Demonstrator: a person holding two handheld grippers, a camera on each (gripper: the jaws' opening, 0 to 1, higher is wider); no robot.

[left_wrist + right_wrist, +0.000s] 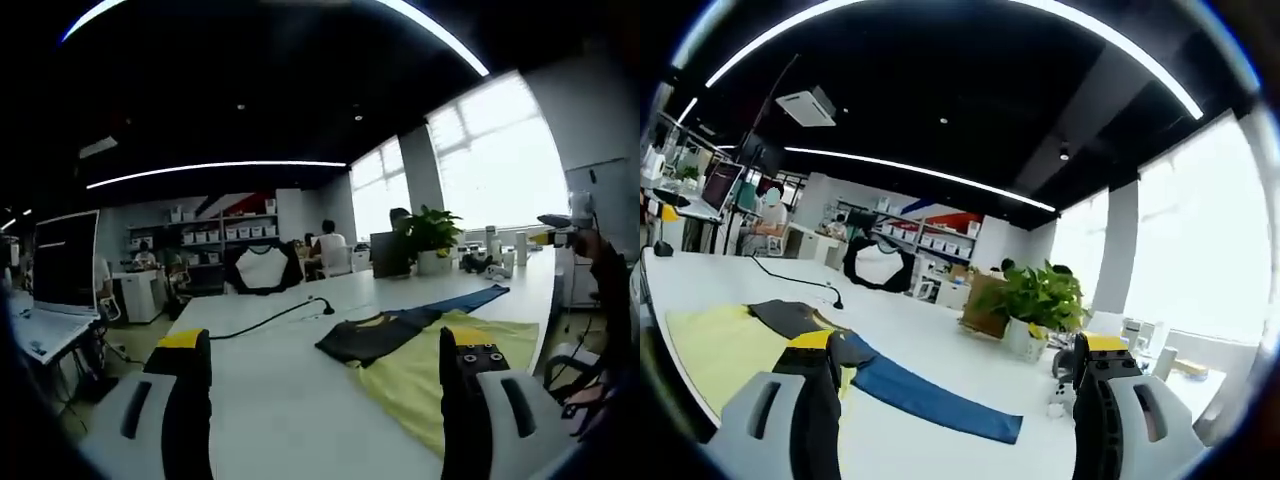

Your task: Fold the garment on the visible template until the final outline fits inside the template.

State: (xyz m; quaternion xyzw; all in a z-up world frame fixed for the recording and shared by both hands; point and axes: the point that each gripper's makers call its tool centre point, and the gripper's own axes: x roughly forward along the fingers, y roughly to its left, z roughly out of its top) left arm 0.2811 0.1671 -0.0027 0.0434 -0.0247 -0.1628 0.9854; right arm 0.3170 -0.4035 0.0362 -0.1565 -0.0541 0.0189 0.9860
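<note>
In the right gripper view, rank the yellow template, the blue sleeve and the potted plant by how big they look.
1. Yellow template, though partly cut off at the edge.
2. Blue sleeve.
3. Potted plant.
The plant stands farther from the camera, so apparent size only; sleeve and plant look close.

In the left gripper view, the right jaw is covering part of the yellow template (415,375). In the right gripper view, the left jaw is hiding part of the dark garment (790,318), and the shelf boxes (940,242) are appearing too small to identify.

Dim ceiling, glaring windows (495,160), fisheye warping at edges.
</note>
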